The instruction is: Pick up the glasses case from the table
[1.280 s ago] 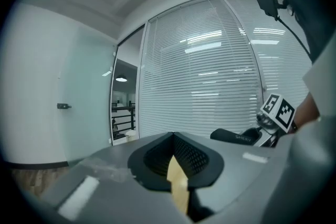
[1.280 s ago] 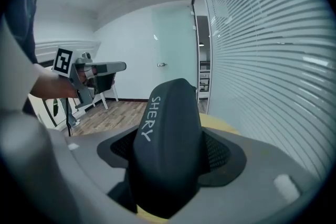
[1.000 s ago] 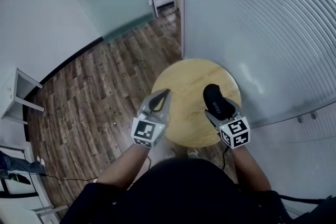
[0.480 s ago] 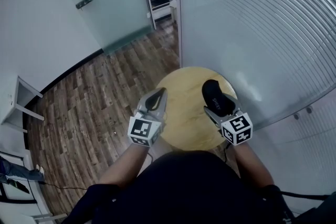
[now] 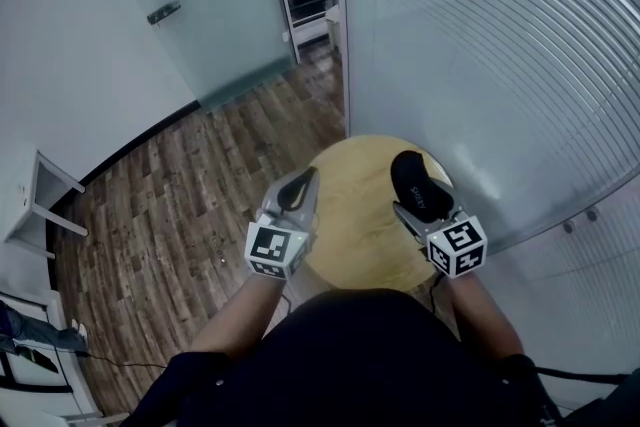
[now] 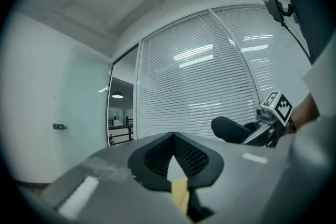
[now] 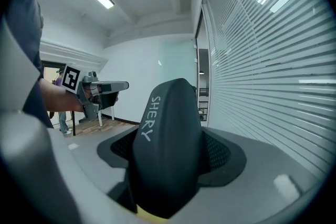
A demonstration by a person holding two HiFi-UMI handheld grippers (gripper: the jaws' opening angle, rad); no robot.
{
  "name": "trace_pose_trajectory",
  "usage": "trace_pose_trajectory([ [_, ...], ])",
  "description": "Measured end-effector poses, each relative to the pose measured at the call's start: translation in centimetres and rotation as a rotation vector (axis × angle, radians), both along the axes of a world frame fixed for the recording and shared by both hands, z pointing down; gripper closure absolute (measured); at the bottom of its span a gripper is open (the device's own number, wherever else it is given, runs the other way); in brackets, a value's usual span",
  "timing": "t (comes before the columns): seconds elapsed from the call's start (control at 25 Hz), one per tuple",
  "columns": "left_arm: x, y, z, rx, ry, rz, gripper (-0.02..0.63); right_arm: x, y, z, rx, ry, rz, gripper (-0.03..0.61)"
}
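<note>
A black glasses case [image 5: 417,182] with white lettering is held above the right part of the round wooden table [image 5: 360,215]. My right gripper [image 5: 420,198] is shut on it. In the right gripper view the case [image 7: 167,144] fills the space between the jaws and sticks out past them. My left gripper [image 5: 299,188] hovers over the table's left edge, shut, with nothing in it. In the left gripper view its pads [image 6: 195,157] meet at the tip, and the case [image 6: 230,129] shows off to the right.
A curved wall of horizontal slats [image 5: 500,45] runs close behind and to the right of the table. Wood floor [image 5: 200,175] lies to the left, with a frosted glass door [image 5: 190,5] and a white table leg [image 5: 55,185] farther off.
The table now looks smaller and more of its near side is hidden by my body. Both grippers keep their pose, and the case stays in the right one.
</note>
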State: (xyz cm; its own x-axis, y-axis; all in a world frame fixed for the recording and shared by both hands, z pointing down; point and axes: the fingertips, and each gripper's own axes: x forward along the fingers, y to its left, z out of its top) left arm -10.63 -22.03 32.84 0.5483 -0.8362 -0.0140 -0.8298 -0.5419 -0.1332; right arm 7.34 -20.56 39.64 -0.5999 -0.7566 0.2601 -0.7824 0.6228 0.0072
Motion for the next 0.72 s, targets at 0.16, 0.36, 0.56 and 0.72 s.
trace_pose_trajectory([
  [0.16, -0.2, -0.6, 0.3, 0.003, -0.023, 0.004, 0.609, -0.1, -0.5, 0.3, -0.003, -0.009, 0.006, 0.222],
  [0.36, -0.2, -0.9, -0.5, 0.037, -0.074, 0.004, 0.609, 0.4, -0.6, 0.1, -0.020, -0.026, 0.016, 0.222],
  [0.56, -0.1, -0.7, 0.2, 0.031, -0.087, 0.003, 0.609, 1.2, -0.4, 0.8, -0.029, -0.037, 0.035, 0.222],
  [0.72, 0.2, -0.4, 0.2, 0.026, -0.103, 0.011, 0.609, 1.2, -0.3, 0.5, -0.033, -0.041, 0.038, 0.222],
])
